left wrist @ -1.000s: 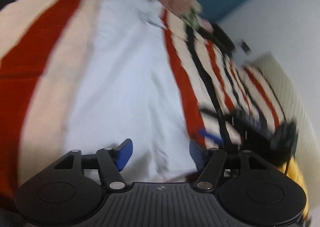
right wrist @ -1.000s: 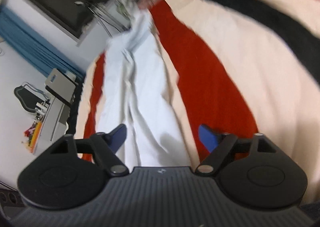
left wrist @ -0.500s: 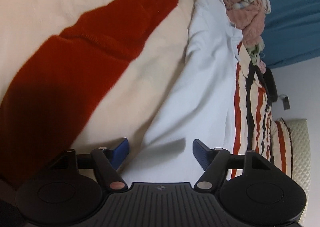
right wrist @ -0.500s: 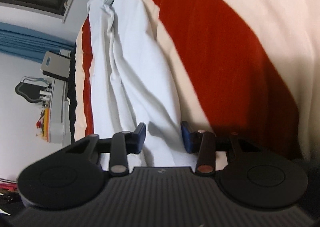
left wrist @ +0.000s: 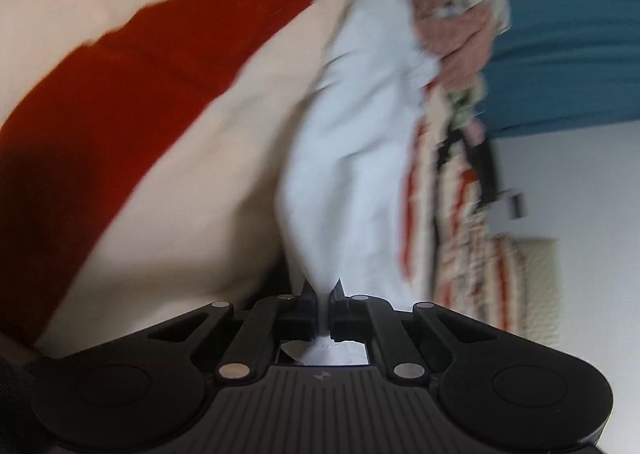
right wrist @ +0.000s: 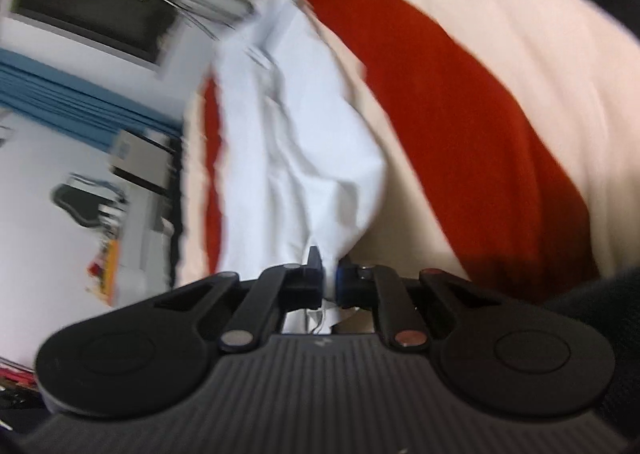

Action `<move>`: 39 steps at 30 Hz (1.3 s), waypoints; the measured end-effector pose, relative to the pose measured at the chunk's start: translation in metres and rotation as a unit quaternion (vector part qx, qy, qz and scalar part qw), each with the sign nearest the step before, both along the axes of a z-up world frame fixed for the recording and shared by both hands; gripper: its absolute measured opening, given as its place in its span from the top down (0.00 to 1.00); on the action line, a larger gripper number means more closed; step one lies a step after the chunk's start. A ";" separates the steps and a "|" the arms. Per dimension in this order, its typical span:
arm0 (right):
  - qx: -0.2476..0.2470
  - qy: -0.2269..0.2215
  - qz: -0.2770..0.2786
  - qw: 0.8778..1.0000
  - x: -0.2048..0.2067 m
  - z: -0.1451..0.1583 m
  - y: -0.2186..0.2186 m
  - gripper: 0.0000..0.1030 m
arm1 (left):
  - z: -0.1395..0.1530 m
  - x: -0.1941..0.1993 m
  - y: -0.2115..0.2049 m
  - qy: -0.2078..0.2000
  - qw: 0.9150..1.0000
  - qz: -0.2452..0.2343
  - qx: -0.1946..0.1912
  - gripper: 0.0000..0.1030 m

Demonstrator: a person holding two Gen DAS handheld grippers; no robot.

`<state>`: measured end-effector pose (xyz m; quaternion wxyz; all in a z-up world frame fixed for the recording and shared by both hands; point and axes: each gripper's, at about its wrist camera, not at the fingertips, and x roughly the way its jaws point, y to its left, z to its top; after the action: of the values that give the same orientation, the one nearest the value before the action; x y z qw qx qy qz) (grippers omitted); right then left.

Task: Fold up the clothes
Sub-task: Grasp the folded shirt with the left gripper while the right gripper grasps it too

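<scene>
Left gripper (left wrist: 323,290) is pinching the near edge of a white cotton garment (left wrist: 352,158), jaws pressed together on the cloth. Right gripper (right wrist: 329,269) is clamping another bunched part of the same garment (right wrist: 304,142). The soft, creased fabric is trailing away over a fleecy cream-and-red striped blanket (left wrist: 160,66) toward a blurry crumpled clothes pile (left wrist: 452,6). Blue curtain (left wrist: 568,38) is hanging behind.
</scene>
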<state>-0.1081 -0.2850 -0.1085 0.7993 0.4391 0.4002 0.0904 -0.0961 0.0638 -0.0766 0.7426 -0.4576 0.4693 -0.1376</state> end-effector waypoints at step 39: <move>-0.124 -0.152 -0.019 0.980 0.213 0.050 0.005 0.93 | 0.060 0.234 -0.029 -0.120 0.977 0.039 0.174 0.95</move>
<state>0.1051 -0.2798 -0.0582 0.9008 0.3247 0.2738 0.0908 0.1382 0.0346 -0.0170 0.8664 -0.3202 0.3752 -0.0784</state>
